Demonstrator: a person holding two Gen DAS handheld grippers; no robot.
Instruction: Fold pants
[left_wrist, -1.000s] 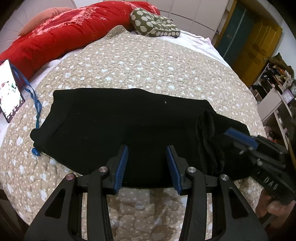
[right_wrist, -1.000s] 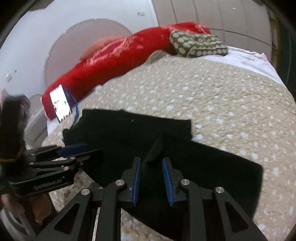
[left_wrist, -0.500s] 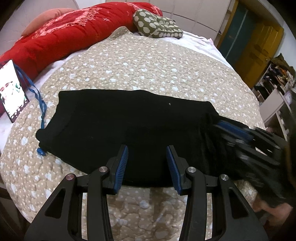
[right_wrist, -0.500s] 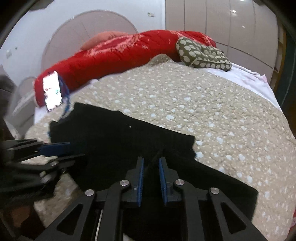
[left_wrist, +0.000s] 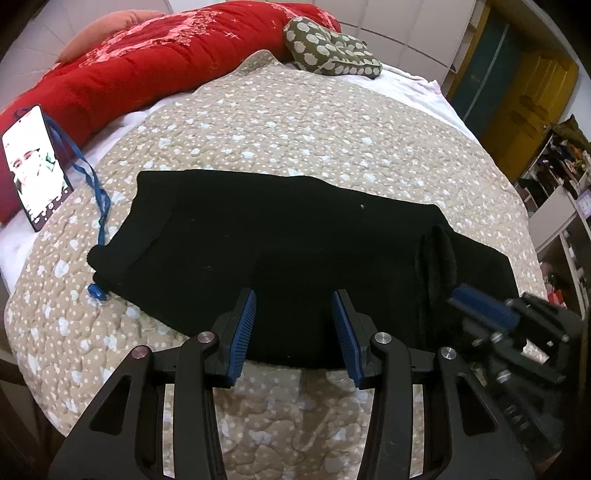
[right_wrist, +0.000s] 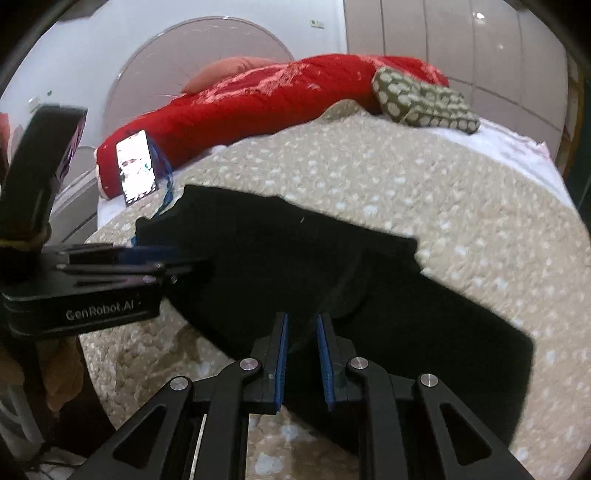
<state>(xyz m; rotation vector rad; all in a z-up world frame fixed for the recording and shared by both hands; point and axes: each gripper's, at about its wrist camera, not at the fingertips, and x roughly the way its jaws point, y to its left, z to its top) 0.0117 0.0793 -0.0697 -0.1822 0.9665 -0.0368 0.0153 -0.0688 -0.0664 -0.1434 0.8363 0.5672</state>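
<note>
Black pants (left_wrist: 280, 236) lie flat across a beige quilted bed, folded lengthwise, with a raised ridge of cloth near their right end (left_wrist: 436, 258). My left gripper (left_wrist: 293, 314) is open and empty, hovering over the near edge of the pants. My right gripper (right_wrist: 301, 332) is shut on a pinched fold of the pants (right_wrist: 343, 280) and holds it slightly up. The right gripper also shows at the lower right of the left wrist view (left_wrist: 491, 314). The left gripper shows at the left of the right wrist view (right_wrist: 122, 266).
A phone (left_wrist: 35, 166) with a blue lanyard (left_wrist: 92, 192) lies at the left by the pants' end. A red duvet (left_wrist: 166, 62) and a spotted green cushion (left_wrist: 332, 51) lie at the back. Shelves (left_wrist: 554, 192) stand to the right of the bed.
My right gripper pulled back toward the near right with the fold still pinched. The left gripper stayed open and rose slightly away from the pants.
</note>
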